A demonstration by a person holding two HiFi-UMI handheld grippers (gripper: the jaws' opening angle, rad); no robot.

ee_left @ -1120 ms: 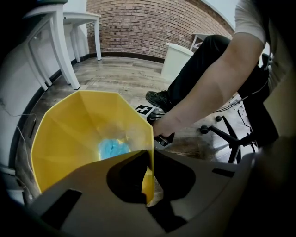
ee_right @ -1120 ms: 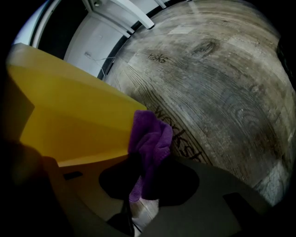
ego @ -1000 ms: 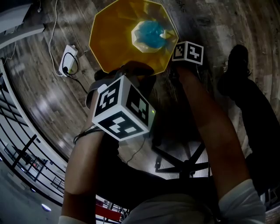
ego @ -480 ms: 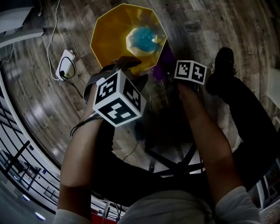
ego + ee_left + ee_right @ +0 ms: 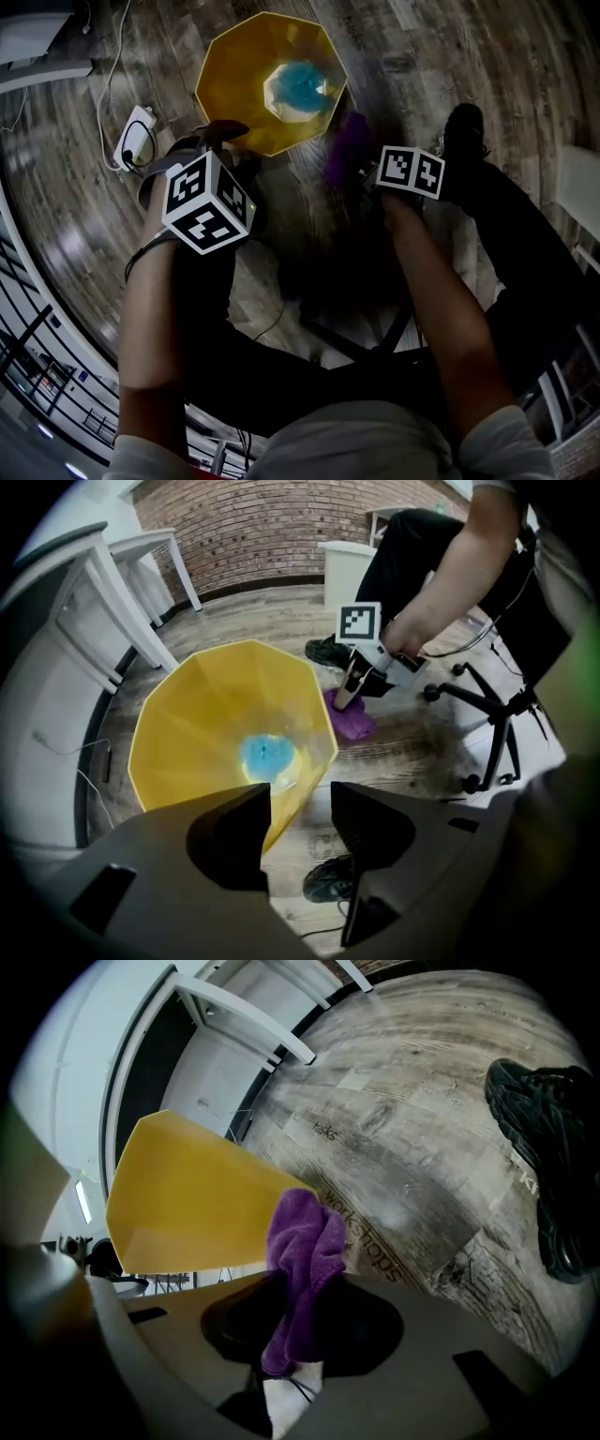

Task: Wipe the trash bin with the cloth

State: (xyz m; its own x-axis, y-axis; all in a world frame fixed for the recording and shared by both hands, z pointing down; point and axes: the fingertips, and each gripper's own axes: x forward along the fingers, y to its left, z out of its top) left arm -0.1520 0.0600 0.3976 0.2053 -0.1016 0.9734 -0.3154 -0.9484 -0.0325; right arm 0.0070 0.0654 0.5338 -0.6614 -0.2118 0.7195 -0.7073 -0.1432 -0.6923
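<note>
Cloth sits clamped in right gripper's fingers beside the trash bin; left gripper's fingers, just opened, stand apart.

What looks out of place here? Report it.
Nothing is spilled or damaged. The yellow faceted plastic trash bin stands upright on the wooden floor; a blue patch at its bottom is too blurred to identify. The purple cloth hangs pinched in the right gripper beside the bin.

Bare floor is lying far right of the bin; a power strip is crowding its left, a chair base sitting nearer.
</note>
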